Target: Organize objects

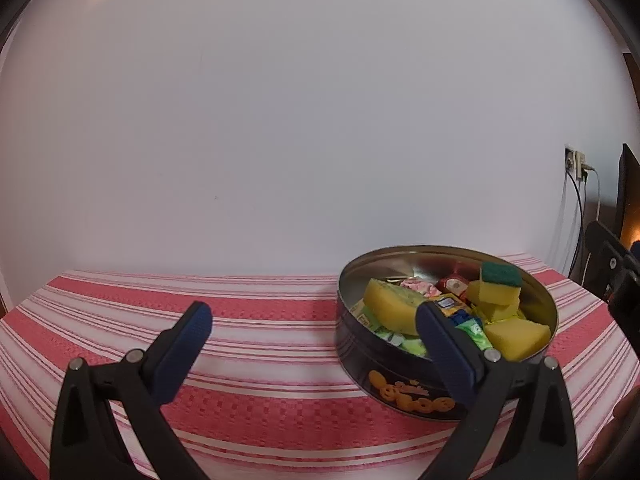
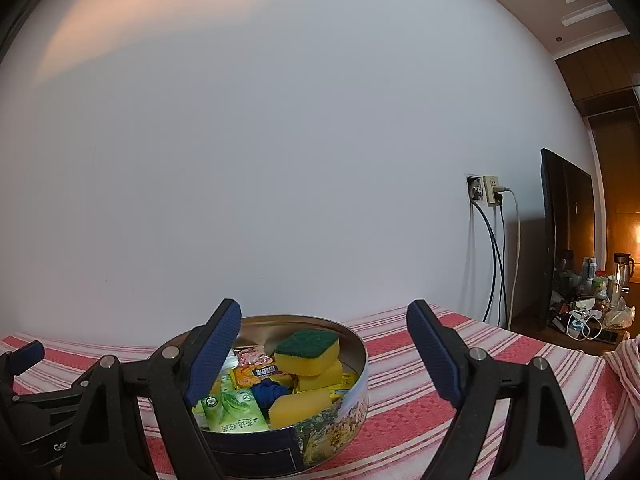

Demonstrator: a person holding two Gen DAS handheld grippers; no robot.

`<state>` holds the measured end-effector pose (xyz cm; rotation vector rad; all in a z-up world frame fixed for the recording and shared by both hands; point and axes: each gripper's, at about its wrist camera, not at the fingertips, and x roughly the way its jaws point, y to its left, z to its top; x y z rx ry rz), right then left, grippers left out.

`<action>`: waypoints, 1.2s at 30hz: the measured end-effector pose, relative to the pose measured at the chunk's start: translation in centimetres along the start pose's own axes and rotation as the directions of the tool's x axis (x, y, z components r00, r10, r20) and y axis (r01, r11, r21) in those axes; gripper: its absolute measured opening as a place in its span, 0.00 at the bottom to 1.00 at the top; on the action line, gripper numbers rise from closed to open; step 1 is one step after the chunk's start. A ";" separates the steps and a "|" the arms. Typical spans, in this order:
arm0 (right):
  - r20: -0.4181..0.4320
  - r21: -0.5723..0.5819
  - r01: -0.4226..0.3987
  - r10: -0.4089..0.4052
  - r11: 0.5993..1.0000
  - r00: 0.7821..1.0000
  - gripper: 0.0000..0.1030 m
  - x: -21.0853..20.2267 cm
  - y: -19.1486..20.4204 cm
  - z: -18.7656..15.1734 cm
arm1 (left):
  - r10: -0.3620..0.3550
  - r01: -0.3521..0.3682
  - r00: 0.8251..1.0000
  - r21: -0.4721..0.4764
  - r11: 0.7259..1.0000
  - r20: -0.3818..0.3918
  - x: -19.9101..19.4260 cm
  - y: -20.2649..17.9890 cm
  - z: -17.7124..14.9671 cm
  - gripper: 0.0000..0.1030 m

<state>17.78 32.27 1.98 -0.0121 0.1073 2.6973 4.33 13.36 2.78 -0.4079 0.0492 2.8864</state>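
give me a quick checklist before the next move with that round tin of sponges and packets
1. Left gripper jaws open, nothing between them: ok.
2. Right gripper jaws open, holding nothing: ok.
3. Round tin sits flat on the striped tablecloth: ok.
4. Loose items outside the tin on the visible cloth: none seen, ok.
5. Contents below the rim for a lid: not ok, the green-topped sponge rises above it.
6. Lid location: cannot tell, no lid in either view.
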 end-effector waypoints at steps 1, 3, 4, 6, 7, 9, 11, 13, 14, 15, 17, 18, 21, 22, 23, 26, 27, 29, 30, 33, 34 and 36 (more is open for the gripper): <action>0.000 0.000 0.001 -0.001 1.000 1.000 0.84 0.0 0.0 0.0 | -0.002 0.002 1.000 0.001 1.000 -0.001 0.0 0.0 0.0 1.00; 0.000 0.003 -0.004 0.004 1.000 1.000 0.84 0.0 -0.1 0.0 | -0.003 0.003 1.000 0.003 1.000 -0.001 0.0 -0.1 0.0 1.00; -0.001 0.004 -0.005 0.005 1.000 1.000 0.84 -0.1 -0.2 0.0 | -0.002 0.002 1.000 0.003 1.000 -0.001 0.0 -0.1 0.0 1.00; -0.005 0.006 -0.009 0.009 1.000 1.000 0.84 -0.1 -0.4 0.0 | -0.002 0.002 1.000 0.001 1.000 -0.002 0.0 -0.1 0.0 1.00; -0.007 0.007 -0.010 0.010 1.000 1.000 0.84 -0.1 -0.5 0.0 | -0.002 0.002 1.000 0.001 1.000 -0.003 0.1 -0.1 0.0 1.00; -0.009 0.008 -0.008 0.008 1.000 1.000 0.84 -0.2 -0.5 0.0 | -0.001 0.001 1.000 0.002 1.000 -0.004 0.1 -0.1 0.0 1.00; -0.009 0.008 -0.009 0.009 1.000 1.000 0.84 -0.2 -0.6 0.0 | -0.001 0.001 1.000 0.002 1.000 -0.005 0.1 -0.1 0.0 1.00; -0.008 0.008 -0.005 0.005 1.000 1.000 0.84 -0.3 -0.5 0.0 | -0.004 0.004 1.000 -0.001 1.000 -0.008 0.2 -0.2 -0.1 1.00; -0.010 0.007 -0.006 0.006 1.000 1.000 0.84 -0.2 -0.5 0.0 | -0.009 0.009 1.000 -0.002 1.000 -0.010 0.2 -0.3 -0.1 1.00; -0.010 0.007 -0.003 0.003 1.000 1.000 0.84 -0.3 -0.4 0.0 | -0.014 0.014 1.000 -0.003 1.000 -0.012 0.2 -0.3 -0.1 1.00; -0.012 0.006 -0.005 0.005 1.000 1.000 0.84 -0.2 -0.4 -0.1 | -0.024 0.024 1.000 -0.001 1.000 -0.014 0.2 -0.4 -0.1 1.00; -0.015 0.005 -0.005 0.005 1.000 1.000 0.84 -0.1 -0.4 -0.1 | -0.024 0.024 1.000 0.001 1.000 -0.013 0.2 -0.5 -0.1 1.00; -0.022 0.003 -0.007 0.007 1.000 1.000 0.84 0.1 -0.4 -0.1 | -0.025 0.025 1.000 0.002 1.000 -0.014 0.1 -0.6 -0.1 1.00; -0.023 0.003 -0.007 0.007 1.000 1.000 0.84 0.1 -0.4 -0.1 | -0.025 0.025 1.000 -0.001 1.000 -0.016 0.1 -0.5 -0.1 1.00; -0.024 0.003 -0.009 0.009 1.000 1.000 0.84 0.2 -0.5 -0.1 | -0.024 0.024 1.000 -0.002 1.000 -0.019 0.1 -0.5 -0.1 1.00; -0.024 0.002 -0.008 0.008 1.000 1.000 0.84 0.2 -0.5 -0.1 | -0.023 0.023 1.000 -0.002 1.000 -0.020 0.2 -0.5 -0.1 1.00; -0.025 0.003 -0.009 0.010 1.000 1.000 0.84 0.2 -0.6 -0.1 | -0.023 0.023 1.000 -0.002 1.000 -0.020 0.2 -0.5 -0.1 1.00; -0.027 0.002 -0.011 0.011 1.000 1.000 0.84 0.3 -0.7 -0.1 | -0.022 0.022 1.000 -0.002 1.000 -0.021 0.2 -0.6 -0.1 1.00; -0.027 0.002 -0.012 0.012 1.000 1.000 0.84 0.3 -0.7 -0.1 | -0.022 0.022 1.000 -0.003 1.000 -0.022 0.2 -0.6 -0.1 1.00; -0.027 0.002 -0.013 0.013 1.000 1.000 0.84 0.4 -0.8 -0.1 | -0.019 0.019 0.999 -0.006 1.000 -0.027 0.3 -0.6 -0.1 1.00; -0.027 0.002 -0.015 0.015 1.000 1.000 0.84 0.4 -0.8 -0.1 | -0.018 0.017 0.999 -0.007 1.000 -0.028 0.4 -0.6 -0.1 1.00; -0.027 0.002 -0.018 0.018 1.000 0.999 0.84 0.5 -0.9 -0.1 | -0.015 0.015 0.999 -0.009 1.000 -0.031 0.4 -0.5 -0.1 1.00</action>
